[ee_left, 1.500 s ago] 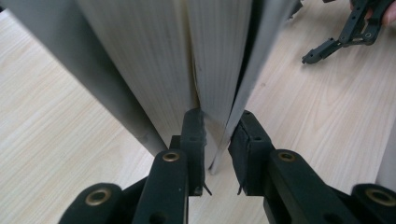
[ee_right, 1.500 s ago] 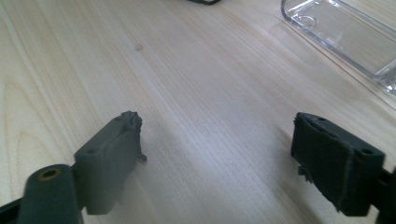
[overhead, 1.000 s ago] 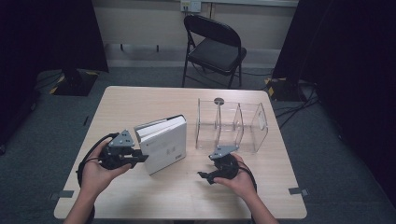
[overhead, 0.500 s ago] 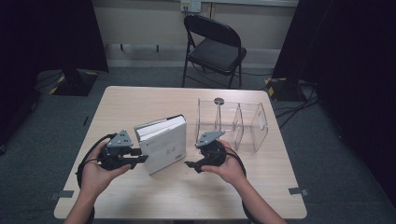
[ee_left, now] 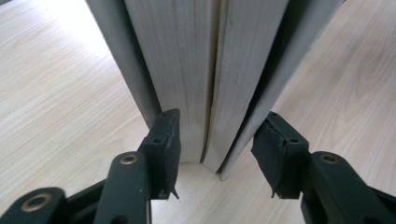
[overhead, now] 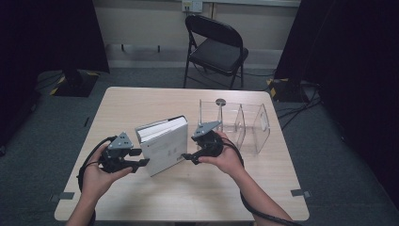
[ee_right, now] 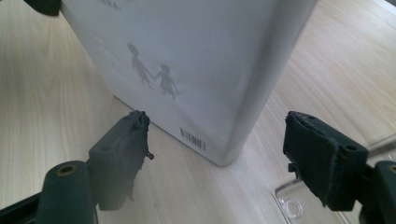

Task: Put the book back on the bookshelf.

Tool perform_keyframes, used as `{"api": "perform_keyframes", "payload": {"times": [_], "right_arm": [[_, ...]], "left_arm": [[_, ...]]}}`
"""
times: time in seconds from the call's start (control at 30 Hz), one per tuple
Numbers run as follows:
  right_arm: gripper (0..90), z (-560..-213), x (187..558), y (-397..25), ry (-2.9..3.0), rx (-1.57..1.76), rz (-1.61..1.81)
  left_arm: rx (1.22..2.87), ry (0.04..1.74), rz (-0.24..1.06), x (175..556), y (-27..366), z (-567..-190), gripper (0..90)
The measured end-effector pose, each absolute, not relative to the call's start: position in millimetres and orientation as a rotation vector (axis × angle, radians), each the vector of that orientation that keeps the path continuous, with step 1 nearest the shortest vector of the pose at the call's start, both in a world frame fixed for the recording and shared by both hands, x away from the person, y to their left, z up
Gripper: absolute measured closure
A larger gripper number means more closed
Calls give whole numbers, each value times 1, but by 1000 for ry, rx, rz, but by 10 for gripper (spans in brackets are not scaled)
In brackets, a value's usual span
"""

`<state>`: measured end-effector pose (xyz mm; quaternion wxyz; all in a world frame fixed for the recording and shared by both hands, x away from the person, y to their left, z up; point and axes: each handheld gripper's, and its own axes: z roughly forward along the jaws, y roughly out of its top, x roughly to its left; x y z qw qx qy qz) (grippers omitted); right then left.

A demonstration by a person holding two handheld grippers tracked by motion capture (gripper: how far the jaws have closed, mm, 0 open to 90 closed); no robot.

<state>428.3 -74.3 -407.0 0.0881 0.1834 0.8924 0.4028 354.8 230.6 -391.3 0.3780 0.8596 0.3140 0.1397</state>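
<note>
Left tool (overhead: 141,163) has its jaws around the page edge of the white book (overhead: 162,143), one jaw on each side of the block; in the left gripper view (ee_left: 217,151) the left jaw touches the pages, while the right jaw sits just off the cover, so can't tell if it's actually clamped. Right tool (overhead: 187,156) is spread wide, holding nothing, its jaws pointed at the book's spine corner; right gripper view (ee_right: 217,140) shows the cover with two small figures and a barcode between the jaws, no contact. Book stands upright on its lower edge on the worktop (overhead: 155,101), near the middle, front cover facing the person, slightly fanned at the pages. Clear acrylic divider rack (overhead: 240,123) sits just to the right of the book, behind the right hand (overhead: 228,157). Left hand (overhead: 94,174) holds its tool low on the worktop. Black folding chair (overhead: 214,47) beyond the far edge.
</note>
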Motion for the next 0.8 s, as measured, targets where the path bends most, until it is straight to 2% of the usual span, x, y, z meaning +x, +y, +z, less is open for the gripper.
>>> {"api": "perform_keyframes", "payload": {"times": [0.23,0.57,0.67,0.7,0.8], "right_arm": [[222,-403,435,-61,2662,512,1222],[251,-404,447,-60,2676,483,1265],[276,-403,447,-58,2691,473,1224],[335,-401,446,-59,2696,476,1211],[379,-399,444,-64,2726,478,1226]], "left_arm": [[2185,789,387,355,232,-395,469],[2175,788,382,355,231,-399,476],[2176,784,389,355,231,-399,481],[2180,783,392,355,232,-399,488],[2183,783,398,356,233,-399,503]]}}
